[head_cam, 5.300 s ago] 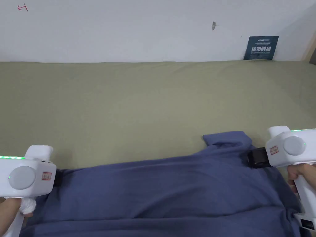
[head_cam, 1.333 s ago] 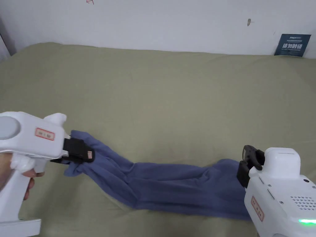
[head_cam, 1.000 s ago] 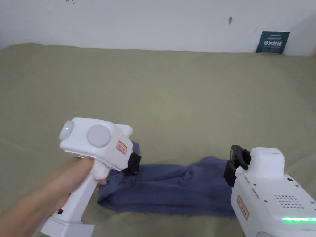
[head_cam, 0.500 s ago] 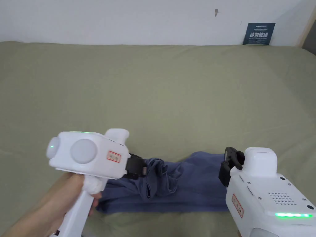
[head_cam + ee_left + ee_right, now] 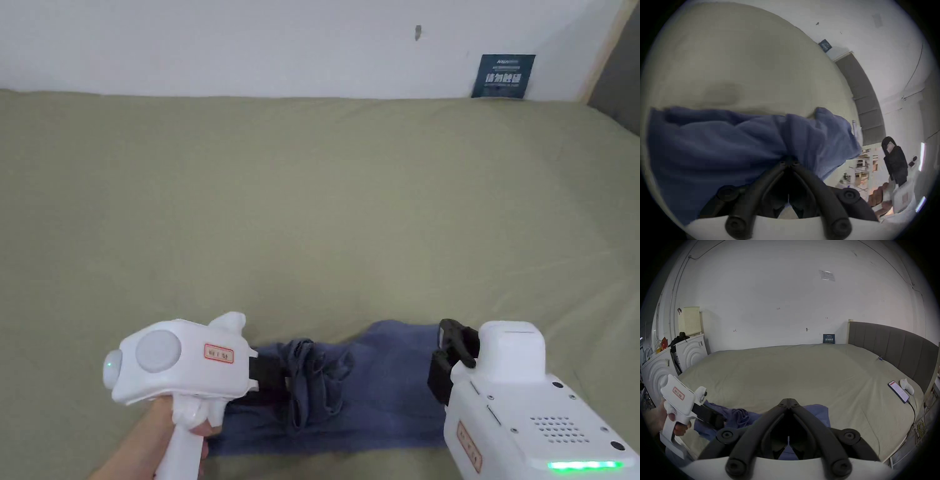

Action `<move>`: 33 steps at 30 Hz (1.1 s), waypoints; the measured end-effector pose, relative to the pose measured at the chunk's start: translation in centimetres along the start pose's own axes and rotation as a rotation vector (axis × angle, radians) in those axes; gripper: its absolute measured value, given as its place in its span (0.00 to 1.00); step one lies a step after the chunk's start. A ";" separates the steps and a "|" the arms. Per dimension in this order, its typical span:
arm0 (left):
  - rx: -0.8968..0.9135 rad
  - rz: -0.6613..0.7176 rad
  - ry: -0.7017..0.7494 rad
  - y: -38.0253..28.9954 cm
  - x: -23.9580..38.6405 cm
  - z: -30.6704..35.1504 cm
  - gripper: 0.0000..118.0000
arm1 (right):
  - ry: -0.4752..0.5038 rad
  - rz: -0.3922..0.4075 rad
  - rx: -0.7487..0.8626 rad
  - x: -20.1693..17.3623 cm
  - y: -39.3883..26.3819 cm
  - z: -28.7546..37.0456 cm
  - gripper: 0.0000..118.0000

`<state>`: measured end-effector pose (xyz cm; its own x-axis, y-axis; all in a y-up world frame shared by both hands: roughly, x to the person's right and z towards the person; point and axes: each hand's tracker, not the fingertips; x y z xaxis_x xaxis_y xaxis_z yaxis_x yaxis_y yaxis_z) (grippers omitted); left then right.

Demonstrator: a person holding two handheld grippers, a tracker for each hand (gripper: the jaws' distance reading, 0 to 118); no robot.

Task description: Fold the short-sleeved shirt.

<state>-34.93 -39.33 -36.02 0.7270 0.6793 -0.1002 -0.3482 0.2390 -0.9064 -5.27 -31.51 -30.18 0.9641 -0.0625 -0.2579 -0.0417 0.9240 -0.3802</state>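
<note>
- While the blue shirt (image 5: 369, 400) is lying bunched on the bed (image 5: 312, 206), we are pinching its fabric with the left gripper (image 5: 788, 160).
- We are holding the right gripper (image 5: 789, 400) pressed together, empty, above the shirt.

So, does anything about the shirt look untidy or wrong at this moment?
Yes. The end of the blue shirt clamped in the left gripper is crumpled into a wrinkled bunch instead of lying flat. The right gripper is shut, above the cloth.
</note>
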 end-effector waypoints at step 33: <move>0.140 0.159 -0.134 -1.1 -10.3 11.5 0.92 | 0.019 0.043 0.010 -2.3 1.0 -0.2 0.00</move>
<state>-48.84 -38.60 -29.30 0.5749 0.7997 -0.1733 -0.5374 0.2093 -0.8170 -7.58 -30.46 -30.14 0.9563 -0.0302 -0.2907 -0.0798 0.9298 -0.3592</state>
